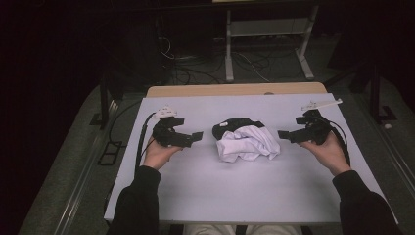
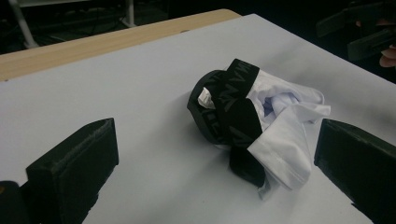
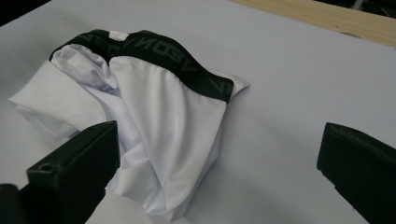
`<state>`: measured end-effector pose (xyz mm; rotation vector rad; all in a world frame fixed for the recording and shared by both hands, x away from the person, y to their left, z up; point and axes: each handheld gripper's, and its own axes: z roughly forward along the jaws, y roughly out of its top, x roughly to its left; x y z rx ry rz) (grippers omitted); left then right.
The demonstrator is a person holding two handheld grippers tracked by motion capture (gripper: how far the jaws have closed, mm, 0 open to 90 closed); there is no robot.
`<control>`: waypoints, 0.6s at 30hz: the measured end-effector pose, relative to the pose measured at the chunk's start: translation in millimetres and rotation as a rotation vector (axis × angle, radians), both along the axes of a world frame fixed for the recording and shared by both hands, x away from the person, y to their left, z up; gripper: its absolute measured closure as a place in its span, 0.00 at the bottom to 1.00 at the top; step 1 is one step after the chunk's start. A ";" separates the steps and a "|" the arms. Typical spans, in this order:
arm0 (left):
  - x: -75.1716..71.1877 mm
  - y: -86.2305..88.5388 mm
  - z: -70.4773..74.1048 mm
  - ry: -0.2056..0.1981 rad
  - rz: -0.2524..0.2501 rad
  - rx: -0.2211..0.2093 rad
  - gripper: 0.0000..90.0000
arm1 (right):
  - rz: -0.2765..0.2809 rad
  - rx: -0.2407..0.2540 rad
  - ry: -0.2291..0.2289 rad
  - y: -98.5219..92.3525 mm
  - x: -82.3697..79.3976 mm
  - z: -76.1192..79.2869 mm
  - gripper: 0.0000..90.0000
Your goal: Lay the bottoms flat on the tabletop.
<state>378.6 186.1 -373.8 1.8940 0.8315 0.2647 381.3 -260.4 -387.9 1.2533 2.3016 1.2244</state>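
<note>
White cloth with a black waistband, the crumpled underwear (image 1: 247,141) lies mid-worktop (image 1: 195,191), nearer the far edge. My left gripper (image 1: 195,137) hovers just left of it, jaws wide; my right gripper (image 1: 285,135) just right of it, jaws wide too, both holding nothing.

Both your grippers are held low over the table, jaws spread, pointing inward toward each other.

Your left gripper (image 1: 195,136) sits in your left hand (image 1: 157,152) at the left side, palm turned up beneath it, its cable looping back past your wrist. Your right gripper (image 1: 284,135) rests in your right hand (image 1: 327,150) at the right side, its cable trailing over the wrist. Both forearms, in dark sleeves, come in from the bottom edge and angle slightly inward. In each gripper view the two black jaws stand wide apart with nothing between them.
</note>
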 end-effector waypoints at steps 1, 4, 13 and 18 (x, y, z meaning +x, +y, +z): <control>1.4 -1.5 -1.9 0.006 0.000 -0.009 0.00 | 0.000 0.000 0.000 0.0 0.0 0.0 0.00; 5.8 -8.4 -8.5 0.007 0.003 0.008 0.00 | 0.003 -0.004 0.011 2.7 2.3 -3.9 0.00; 17.4 -25.4 -27.0 0.052 -0.013 -0.069 0.00 | 0.007 0.032 0.034 13.3 4.0 -21.0 0.00; 20.0 -32.4 -36.0 0.059 -0.010 -0.078 0.00 | 0.023 0.024 0.048 19.5 4.8 -30.1 0.00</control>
